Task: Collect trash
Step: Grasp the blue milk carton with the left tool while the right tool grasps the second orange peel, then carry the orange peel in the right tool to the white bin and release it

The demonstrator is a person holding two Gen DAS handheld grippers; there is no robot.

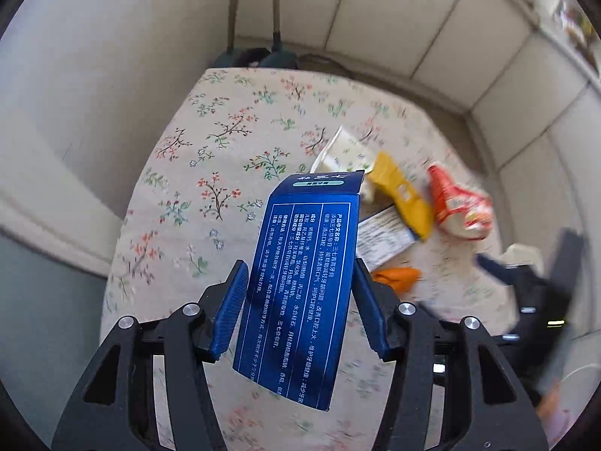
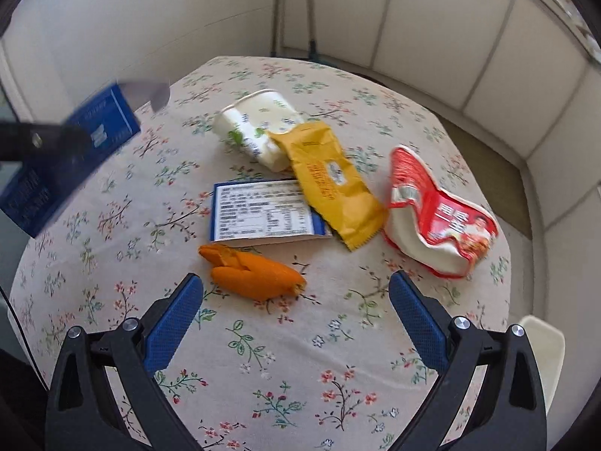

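Left claw [image 1: 300, 282] pinching the blue box [image 1: 300, 282], lifted off the bench [image 2: 263, 357]. Right claw [image 2: 296, 289] spread, nothing in it; orange peel [image 2: 255, 274] just ahead between its fingers, yellow wrapper [image 2: 330, 184] and red bag [image 2: 435, 218] farther ahead.

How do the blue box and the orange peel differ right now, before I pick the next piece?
The blue box is off the table, clamped in the left claw; the orange peel lies loose on the tablecloth, just ahead of the open, empty right claw. The box is flat-sided, rigid and printed with text; the peel is curled, irregular and plain. Both look like trash to collect.
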